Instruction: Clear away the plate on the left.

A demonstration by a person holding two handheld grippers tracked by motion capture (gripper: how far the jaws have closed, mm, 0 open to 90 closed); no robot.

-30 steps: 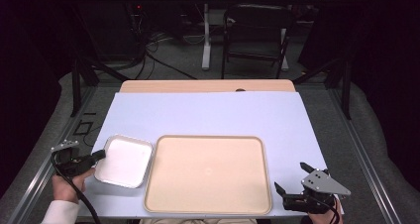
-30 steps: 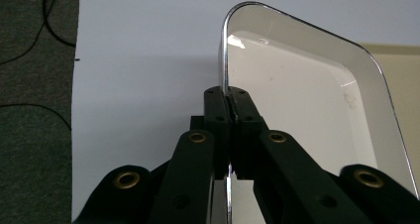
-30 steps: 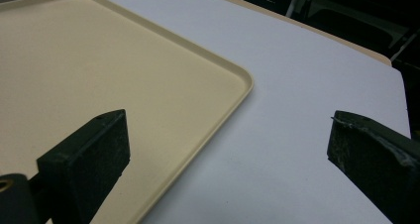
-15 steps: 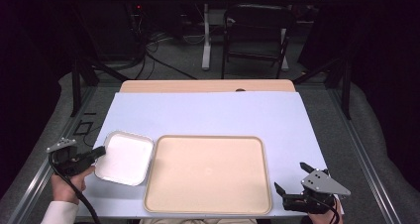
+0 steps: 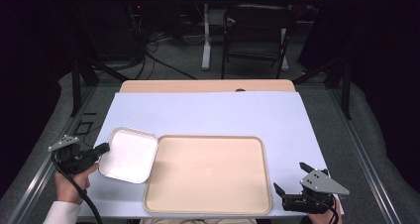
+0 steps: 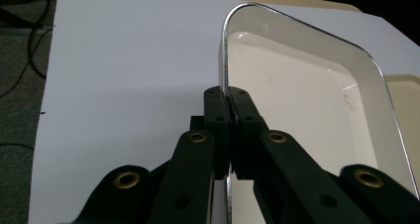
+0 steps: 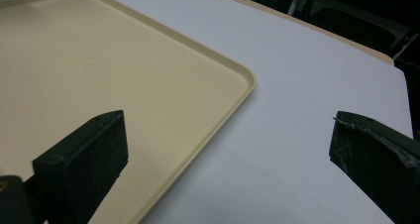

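Observation:
A shallow white dish (image 5: 130, 154) with a thin metal-looking rim lies at the near left of the white-covered table. My left gripper (image 5: 103, 148) is shut on its left rim. In the left gripper view the two black jaws (image 6: 229, 97) pinch that rim, and the empty dish (image 6: 297, 100) stretches away to the right. Its right edge reaches the left rim of a large beige tray (image 5: 208, 173), which is empty. My right gripper (image 5: 291, 178) is held at the tray's near right corner, open, its jaws (image 7: 228, 135) wide apart over the beige tray's corner (image 7: 99, 60) and holding nothing.
A white sheet (image 5: 208, 115) covers most of the tabletop, and a tan strip of table (image 5: 208, 86) shows along the far edge. Dark frame legs, cables and a chair (image 5: 255, 30) stand on the floor beyond.
My left hand has risen a little and shifted toward the tray, carrying the white dish with it. The dish's left side is now lifted. The right gripper has stayed where it was.

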